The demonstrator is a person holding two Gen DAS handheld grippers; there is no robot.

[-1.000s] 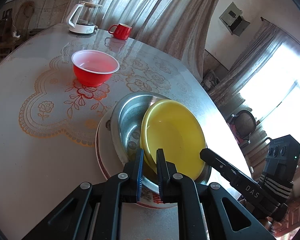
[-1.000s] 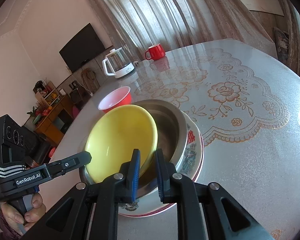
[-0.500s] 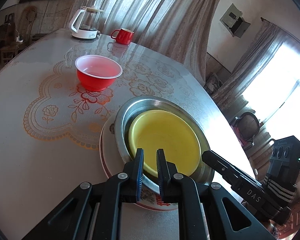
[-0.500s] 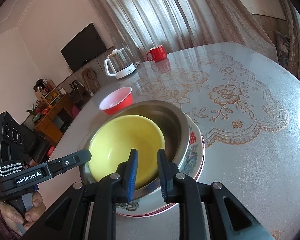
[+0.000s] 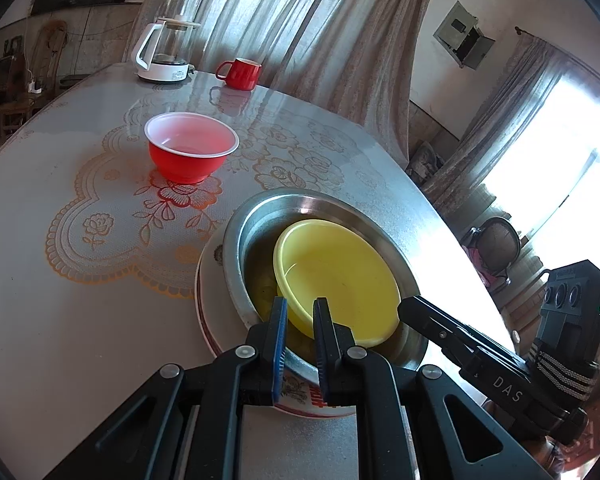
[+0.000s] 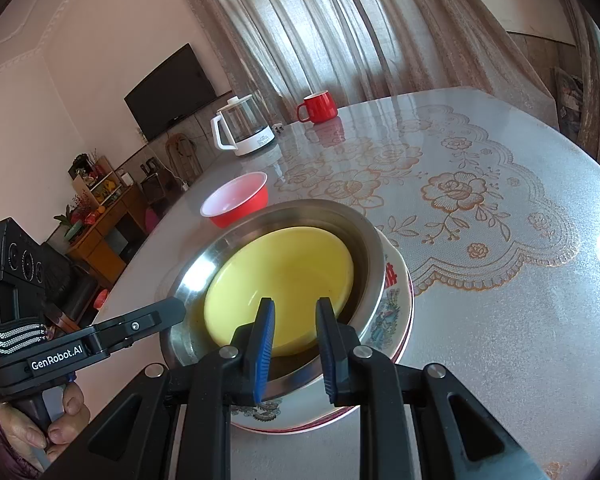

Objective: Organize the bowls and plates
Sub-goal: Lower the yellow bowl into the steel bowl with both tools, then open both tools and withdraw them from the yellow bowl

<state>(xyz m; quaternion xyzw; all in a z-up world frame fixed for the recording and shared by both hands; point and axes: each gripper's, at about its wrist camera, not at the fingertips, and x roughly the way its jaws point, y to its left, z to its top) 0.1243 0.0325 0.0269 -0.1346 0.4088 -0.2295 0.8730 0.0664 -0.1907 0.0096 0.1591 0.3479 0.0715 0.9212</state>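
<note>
Just beyond both tongs — yellow bowl (image 6: 288, 280)

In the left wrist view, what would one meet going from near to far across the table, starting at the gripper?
left gripper → yellow bowl inside the steel bowl → red bowl → red mug

I read "DAS" in white on the right gripper (image 5: 496, 380), seen from the left wrist. From the right wrist, "GenRobot.AI" sits on a white-edged label on the left gripper (image 6: 56, 354). The plate (image 6: 396, 304) rim carries red characters; I cannot make them out.
</note>
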